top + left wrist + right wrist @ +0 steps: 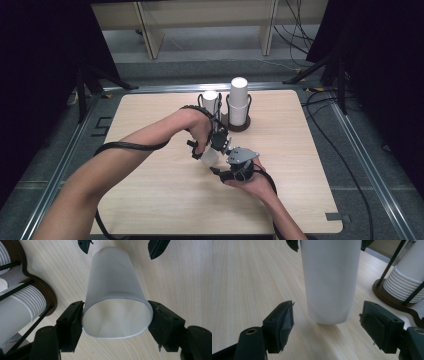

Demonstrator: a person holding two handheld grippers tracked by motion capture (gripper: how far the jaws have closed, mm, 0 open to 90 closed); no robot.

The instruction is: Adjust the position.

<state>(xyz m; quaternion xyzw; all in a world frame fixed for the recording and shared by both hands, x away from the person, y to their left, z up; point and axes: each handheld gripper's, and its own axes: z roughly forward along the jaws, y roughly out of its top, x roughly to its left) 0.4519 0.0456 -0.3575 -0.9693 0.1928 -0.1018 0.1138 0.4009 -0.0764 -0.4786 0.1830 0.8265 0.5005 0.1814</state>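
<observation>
Step in hand looks like a handover, or pulling one cup free of another: the left tongs (116,315) are clamped on a white cup (115,292) at its rim, pads pressed to both sides, wall slightly squashed. The cup hangs just above the desk (150,125) near the middle, mouth toward the left camera, base pointing down at the right tongs (327,322). Those are spread wide, a jaw either side of the cup's base, not touching it. Cup is empty inside as far as I can see; the crease lines near the mouth could mean a 2nd cup nested in it, can't tell. Next move, I'd guess: right tongs come up a bit and close on the lower body, gently, since the wall is thin and already deforming; then either the left lets go or the two pull apart along the cup's axis. Squeeze too hard and it'll buckle or pop out. At the back of the desk is a dark 2-slot holder (239,126) w/ wire uprights: right slot has a tall stack (239,100) of cups, upside down, ribbed rims at the bottom; left slot a shorter stack (210,101). Both well apart from the held cup.
</observation>
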